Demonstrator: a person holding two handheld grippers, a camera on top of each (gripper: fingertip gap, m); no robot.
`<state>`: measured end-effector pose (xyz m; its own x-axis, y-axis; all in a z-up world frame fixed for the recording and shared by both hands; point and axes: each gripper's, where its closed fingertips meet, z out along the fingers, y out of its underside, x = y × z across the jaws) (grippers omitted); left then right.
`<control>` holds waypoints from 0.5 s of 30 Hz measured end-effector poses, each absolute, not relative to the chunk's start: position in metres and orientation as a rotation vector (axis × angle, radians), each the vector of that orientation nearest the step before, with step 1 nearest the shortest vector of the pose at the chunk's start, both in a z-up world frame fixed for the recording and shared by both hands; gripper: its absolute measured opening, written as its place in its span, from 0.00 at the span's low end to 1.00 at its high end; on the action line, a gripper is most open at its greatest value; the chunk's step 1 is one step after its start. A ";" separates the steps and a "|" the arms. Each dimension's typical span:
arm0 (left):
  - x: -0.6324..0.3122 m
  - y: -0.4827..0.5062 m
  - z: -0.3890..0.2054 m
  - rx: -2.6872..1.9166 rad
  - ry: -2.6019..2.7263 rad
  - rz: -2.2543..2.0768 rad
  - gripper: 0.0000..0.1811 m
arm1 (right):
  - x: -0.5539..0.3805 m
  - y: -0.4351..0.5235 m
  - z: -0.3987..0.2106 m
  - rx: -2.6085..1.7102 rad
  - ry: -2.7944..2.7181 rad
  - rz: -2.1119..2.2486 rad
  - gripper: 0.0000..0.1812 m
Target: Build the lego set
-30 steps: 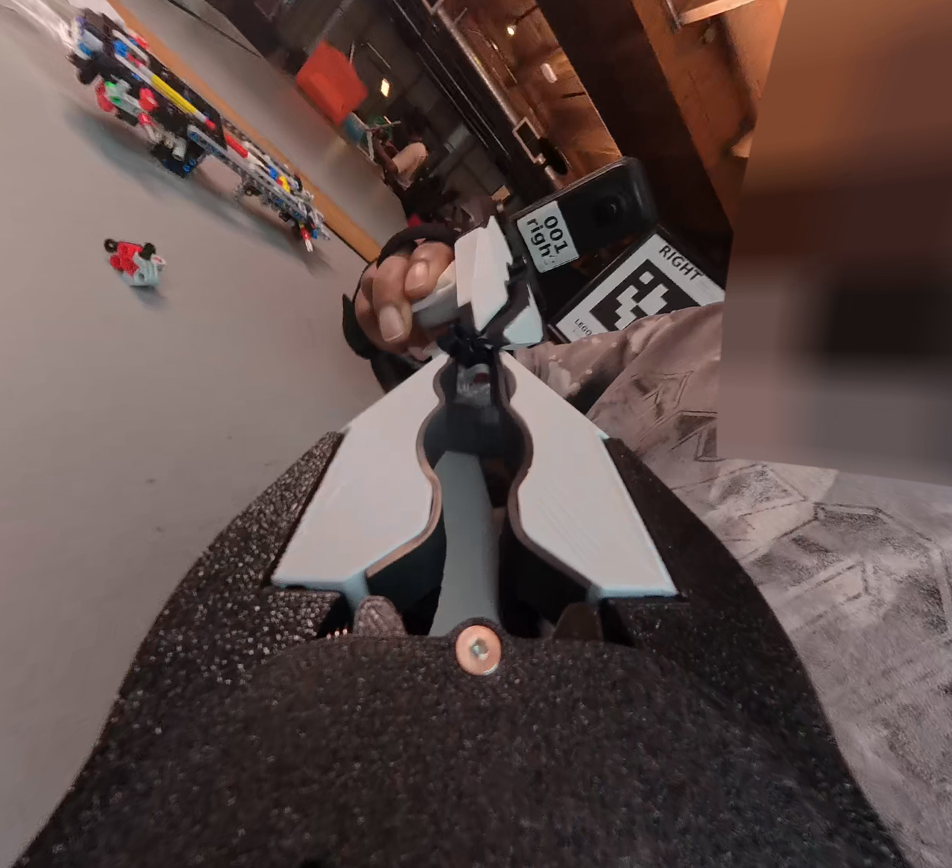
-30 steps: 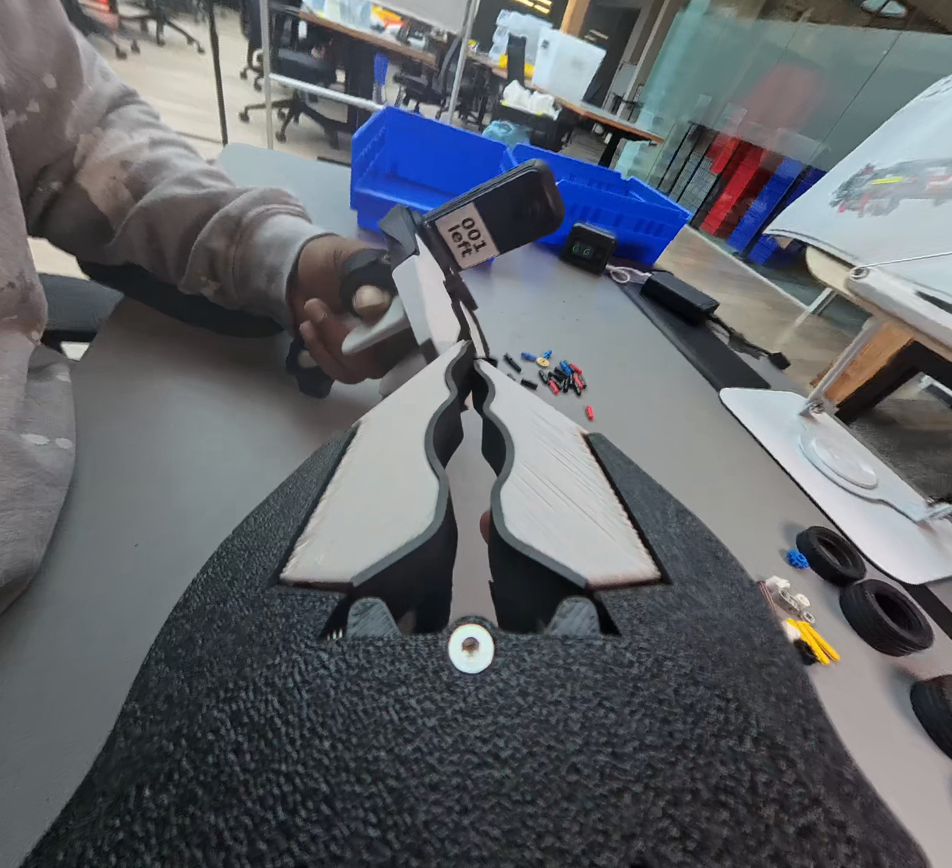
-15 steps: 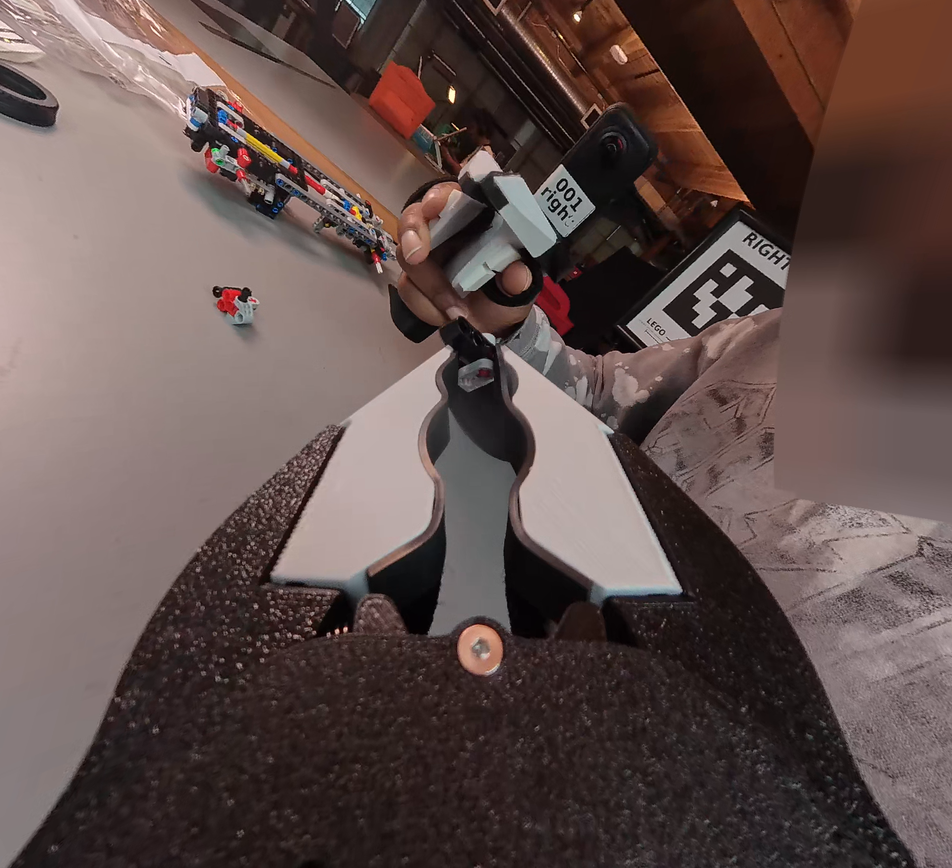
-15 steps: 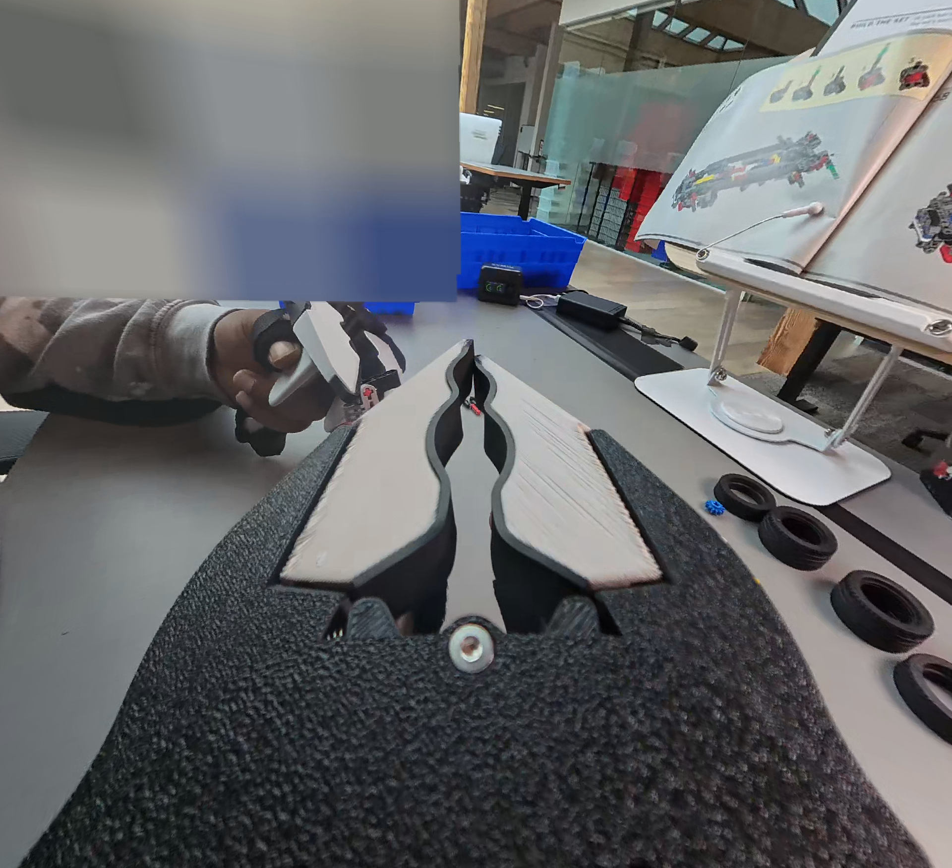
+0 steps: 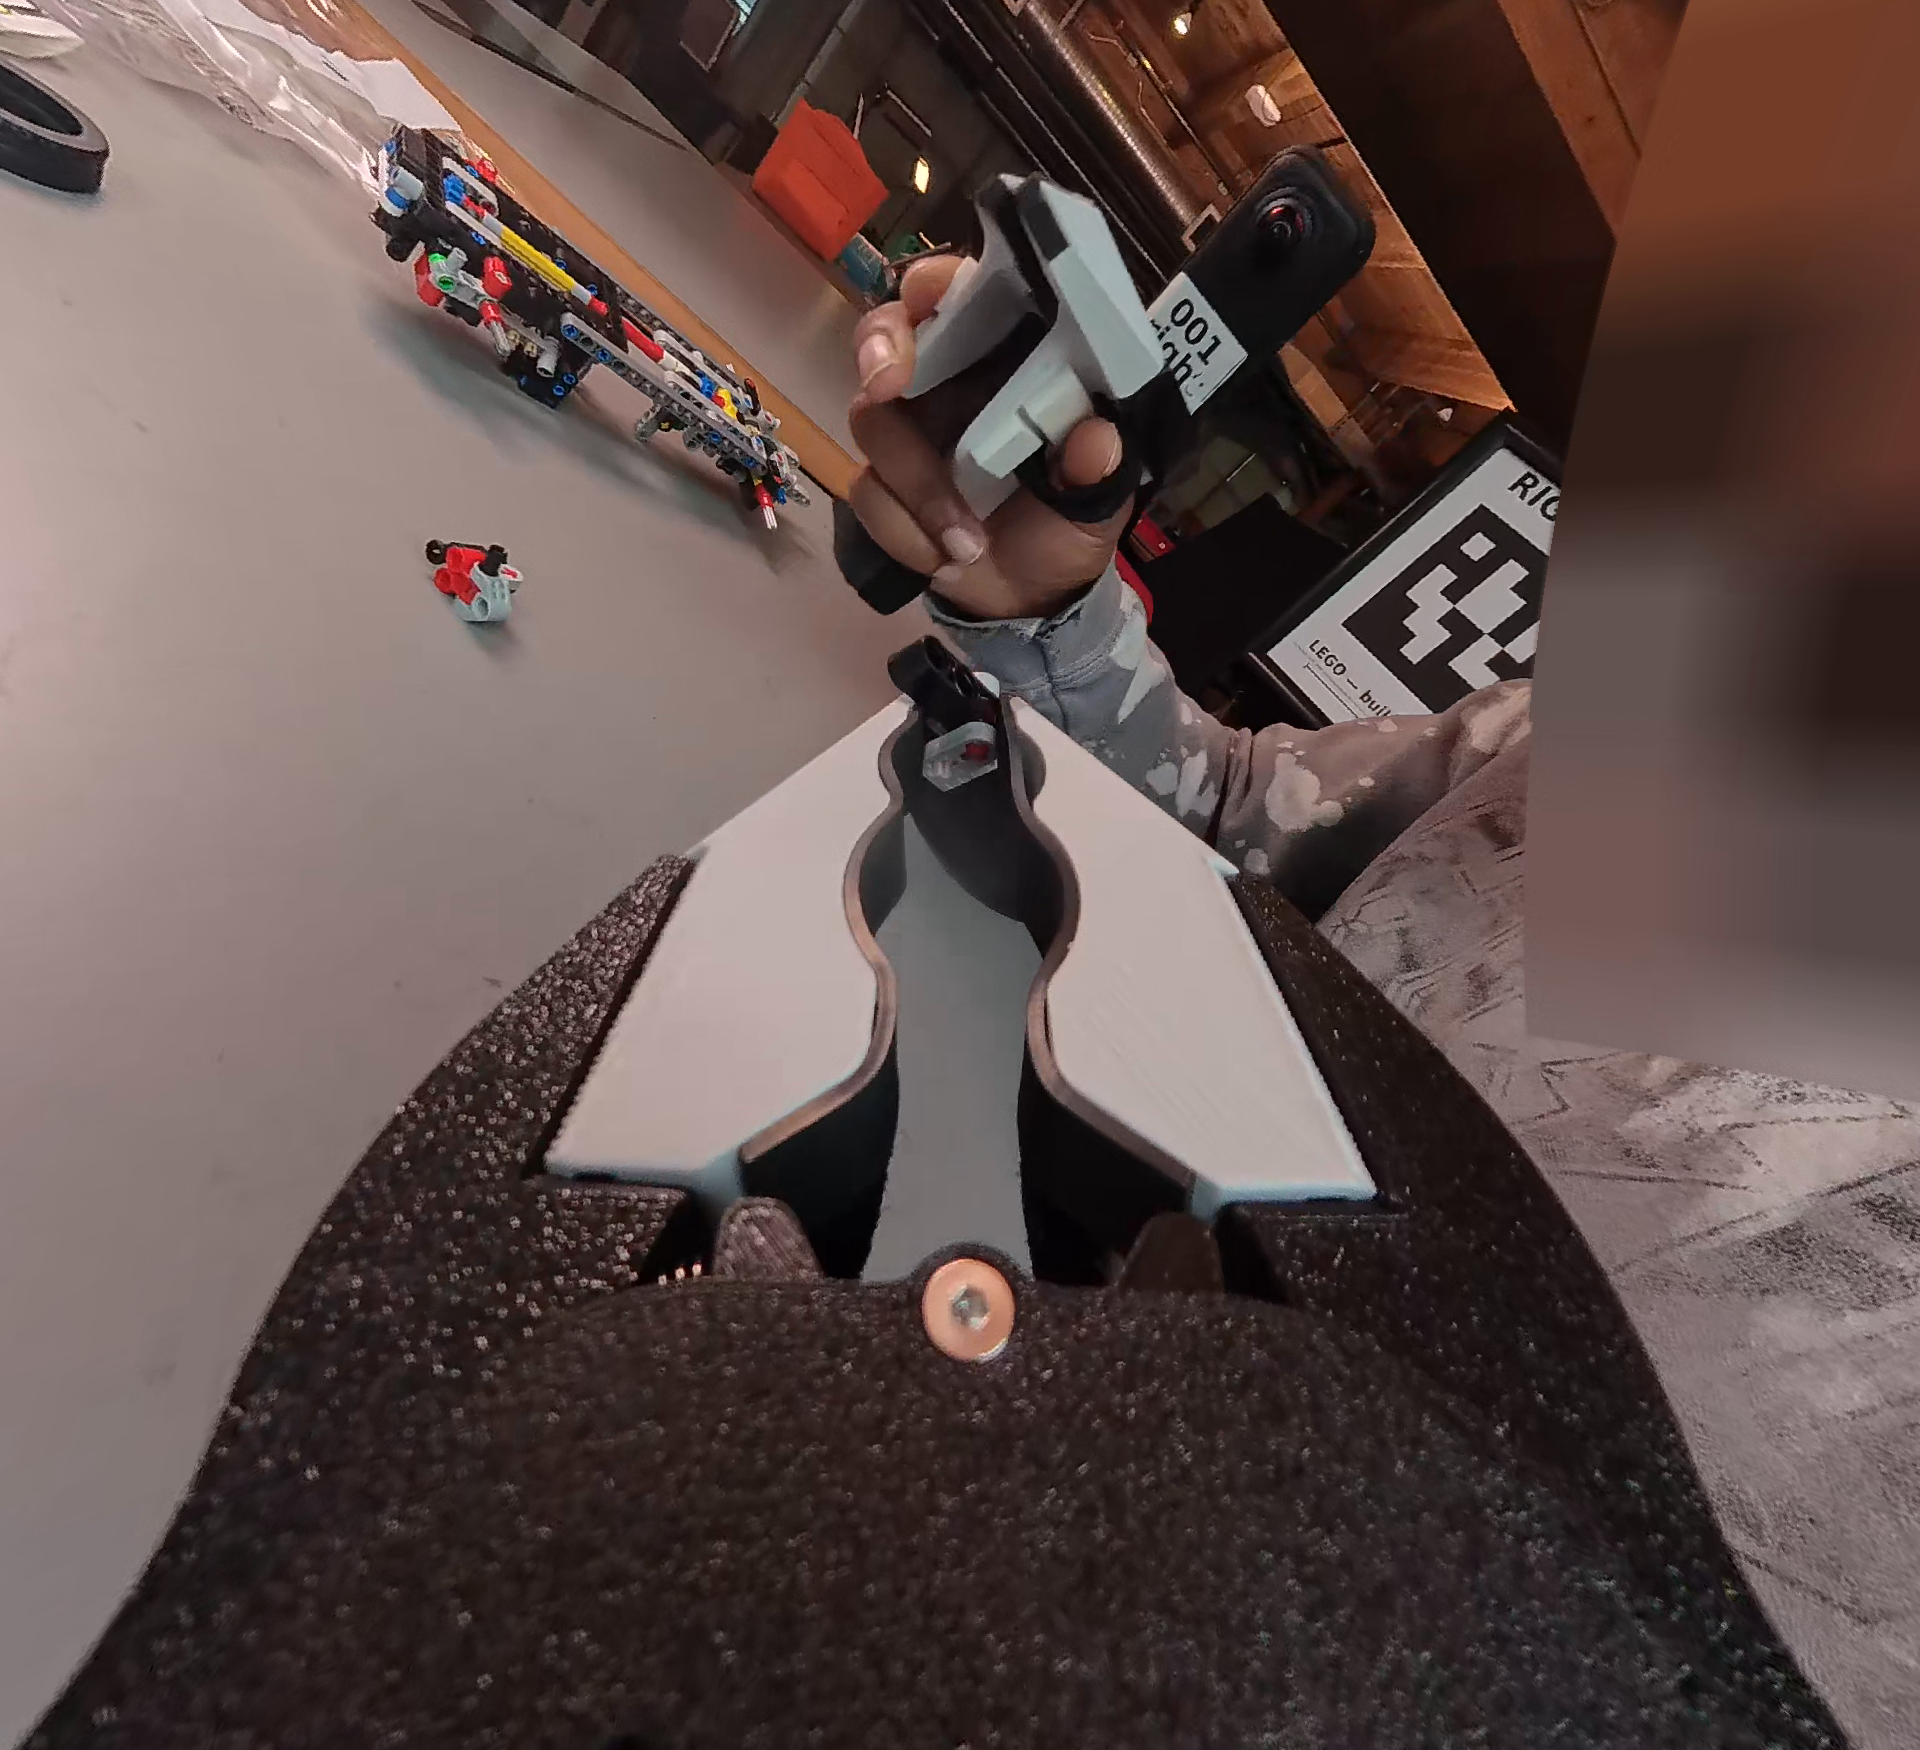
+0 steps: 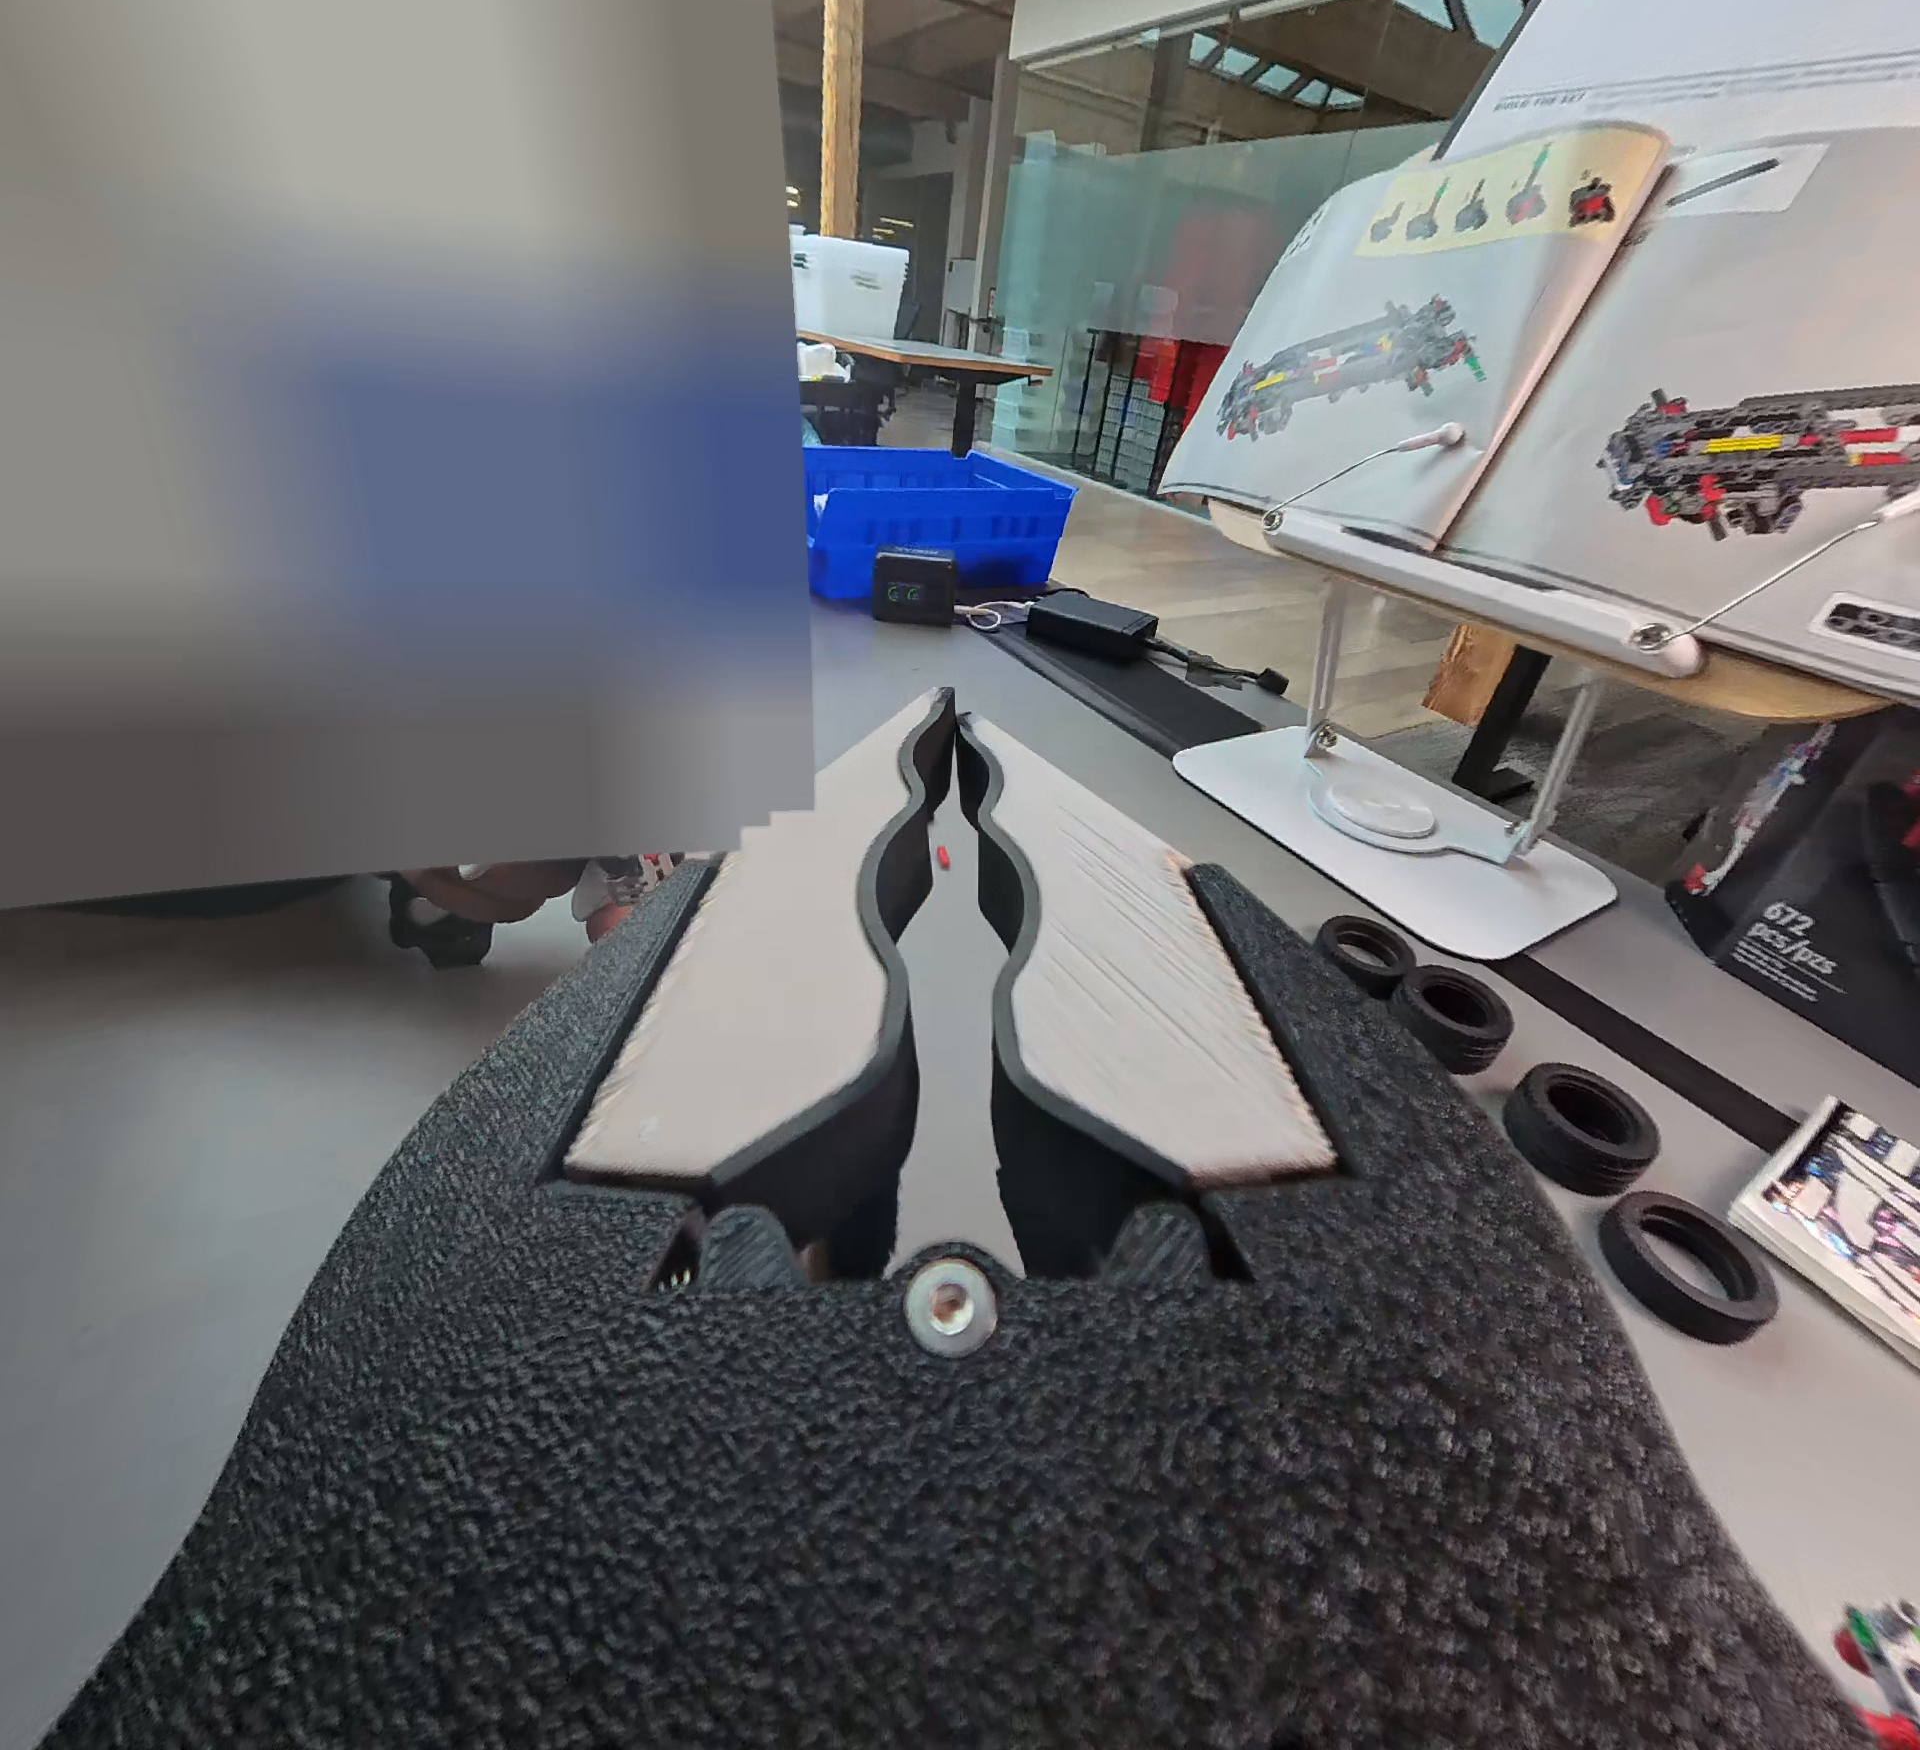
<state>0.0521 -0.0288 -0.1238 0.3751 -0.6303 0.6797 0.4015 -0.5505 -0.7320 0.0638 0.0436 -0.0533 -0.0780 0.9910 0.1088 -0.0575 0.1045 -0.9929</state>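
The left gripper (image 5: 961, 734) is clenched on a small black, grey and red lego piece (image 5: 958, 734), held above the grey tabletop (image 5: 260, 817) near the person's sleeve (image 5: 1122, 692). The right gripper (image 6: 954, 713), fingertips pressed together with nothing visible between them, is raised off the surface in a hand (image 5: 966, 474). The long partly built lego chassis (image 5: 582, 329) lies close along the tabletop's wood-trimmed far edge, with a small red and grey subassembly (image 5: 473, 578) well apart from it on open surface. A broad bare stretch of tabletop runs from there toward the near edge. In the right wrist view, four black tyres (image 6: 1579, 1129) line up near the white book stand (image 6: 1392, 848) holding the open instruction booklet (image 6: 1558, 370), beside the set's dark box (image 6: 1808, 879). A blue bin (image 6: 935, 505) sits at the far end.
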 end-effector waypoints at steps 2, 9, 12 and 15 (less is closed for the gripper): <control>0.055 -0.030 -0.123 -1.691 0.226 -1.326 0.07 | 0.081 0.045 -0.043 -1.078 -1.260 1.182 0.00; 0.065 -0.045 -0.125 -1.744 0.334 -1.278 0.07 | 0.174 0.022 -0.055 -1.330 -1.256 1.033 0.01; 0.069 -0.054 -0.133 -1.791 0.411 -1.269 0.07 | 0.215 -0.002 -0.086 -1.546 -1.290 0.985 0.10; 0.070 -0.061 -0.141 -1.828 0.487 -1.273 0.07 | 0.248 -0.032 -0.112 -1.744 -1.312 0.941 0.23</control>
